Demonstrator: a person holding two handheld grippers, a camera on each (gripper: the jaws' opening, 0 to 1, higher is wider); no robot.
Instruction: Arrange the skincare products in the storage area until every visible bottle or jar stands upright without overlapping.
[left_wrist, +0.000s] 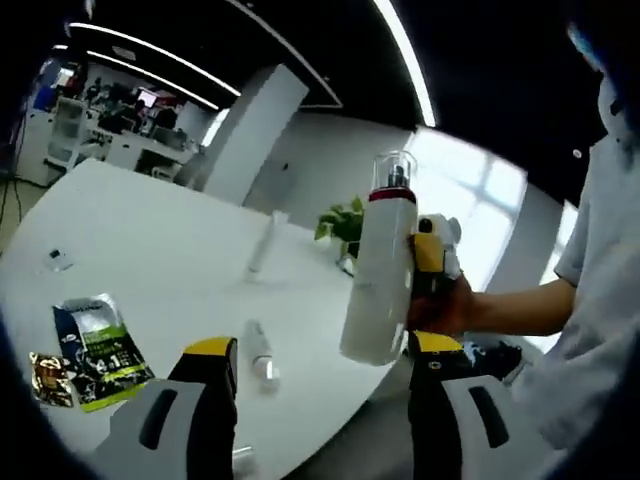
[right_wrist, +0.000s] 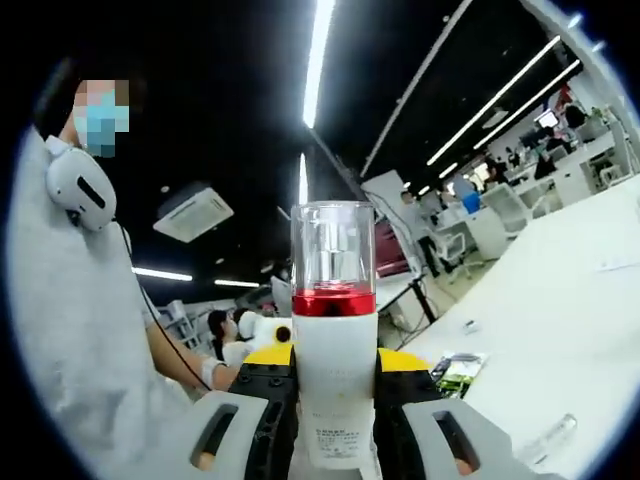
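Right claw (right_wrist: 335, 400) pinching a white bottle (right_wrist: 334, 385) upright, held above the desk (left_wrist: 150, 240) – left claw (left_wrist: 325, 375) spread, nothing between its jaws, small bottle (left_wrist: 260, 352) lying flat on the desk, sachet (left_wrist: 97, 348) beside it

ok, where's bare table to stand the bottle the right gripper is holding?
White table is bare across its far side, beyond the lying tube, and between that tube and the sachets. Crowded near the left gripper: sachets and a small bottle. The right gripper holds the white bottle off the edge.
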